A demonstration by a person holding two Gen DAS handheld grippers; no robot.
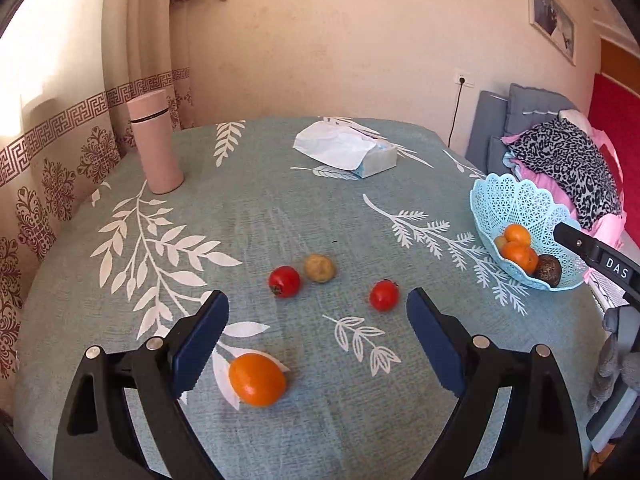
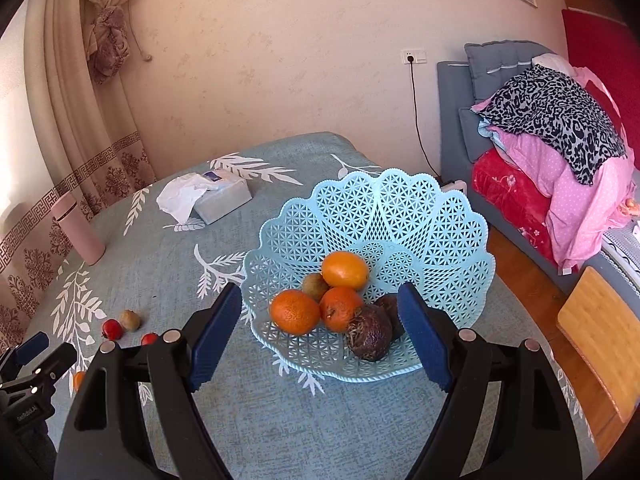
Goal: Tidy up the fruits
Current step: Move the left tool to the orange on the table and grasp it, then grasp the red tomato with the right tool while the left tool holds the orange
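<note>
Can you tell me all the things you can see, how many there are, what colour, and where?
Basket: 1, light blue, table's right side.
Oranges in basket: 3, orange.
Kiwi in basket: 1, brown-green.
Dark fruits in basket: 2, purple-brown.
Orange on table: 1, orange, nearest left gripper.
Tomatoes: 2, red, mid-table.
Kiwi on table: 1, brown, beside a tomato.
Tissue box: 1, pale blue, far side.
Bottle: 1, pink, far left.
Table: 1, blue-green leaf cloth.
Left gripper: jaws open, empty.
Right gripper: jaws open, at basket.
</note>
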